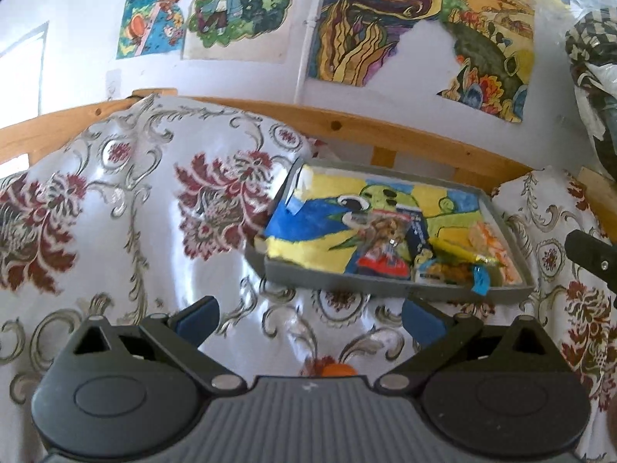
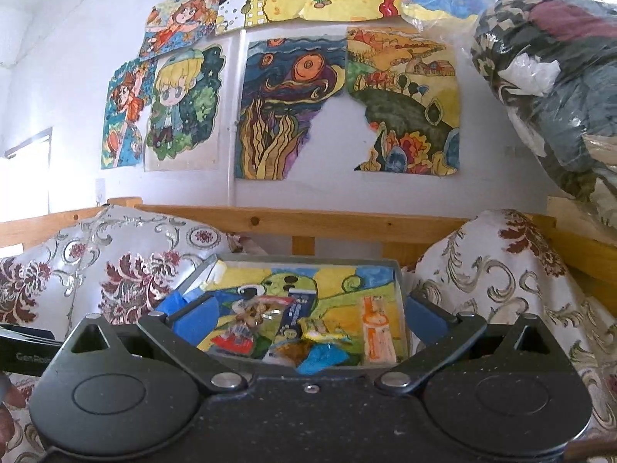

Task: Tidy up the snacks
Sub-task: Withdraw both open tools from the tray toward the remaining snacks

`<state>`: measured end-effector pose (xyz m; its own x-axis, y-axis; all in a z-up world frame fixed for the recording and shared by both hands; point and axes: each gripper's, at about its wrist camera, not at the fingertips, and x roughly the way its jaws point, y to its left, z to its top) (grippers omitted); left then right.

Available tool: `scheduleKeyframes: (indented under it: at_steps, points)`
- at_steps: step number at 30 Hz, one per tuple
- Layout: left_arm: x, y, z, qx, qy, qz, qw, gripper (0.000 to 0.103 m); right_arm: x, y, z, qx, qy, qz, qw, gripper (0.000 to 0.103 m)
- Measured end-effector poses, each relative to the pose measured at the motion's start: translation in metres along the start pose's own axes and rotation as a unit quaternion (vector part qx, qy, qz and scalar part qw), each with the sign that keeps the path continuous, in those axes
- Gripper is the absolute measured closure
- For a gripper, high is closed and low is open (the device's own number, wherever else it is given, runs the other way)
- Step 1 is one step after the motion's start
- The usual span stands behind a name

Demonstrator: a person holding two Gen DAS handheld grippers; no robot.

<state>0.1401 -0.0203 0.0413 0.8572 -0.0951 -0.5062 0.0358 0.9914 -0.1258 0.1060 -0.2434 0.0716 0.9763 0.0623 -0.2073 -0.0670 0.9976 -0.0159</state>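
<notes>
Both fisheye views sit just behind their own gripper and look forward, roughly level, toward a white wall hung with coloured drawings [image 2: 293, 104], with a wooden rail [image 2: 308, 220] below it. The left wrist view stands left of the grey tray [image 1: 385, 287] and back from it, so the tray lies right of centre over floral cloth [image 1: 115, 200], and the right gripper's black edge [image 1: 590, 252] shows at its right border. The right wrist view faces the same tray [image 2: 399, 270] head-on and nearer, low enough that its front edge is hidden; the 2 views share tray, cloth, rail and drawings.
</notes>
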Motion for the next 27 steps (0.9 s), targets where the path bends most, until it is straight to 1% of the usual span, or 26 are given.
scheduleKeyframes:
  at_steps: [6, 13, 18, 27]
  points:
    - [-0.008, 0.007, -0.012, 0.002, 0.015, 0.004, 0.9999, 0.001, -0.016, 0.004, -0.012, -0.012, 0.023, -0.003, 1.000, 0.001]
    - [-0.014, 0.012, -0.023, 0.006, 0.026, 0.007, 0.9996, 0.001, -0.029, 0.007, -0.026, -0.013, 0.058, -0.006, 0.998, 0.001]
    - [-0.016, 0.016, -0.033, 0.010, 0.037, 0.010, 0.9992, 0.001, -0.034, 0.009, -0.040, -0.012, 0.093, -0.005, 0.996, 0.001]
    - [-0.017, 0.023, -0.051, -0.002, 0.066, 0.013, 0.9977, 0.001, -0.038, 0.011, -0.053, -0.007, 0.147, -0.005, 0.989, 0.001]
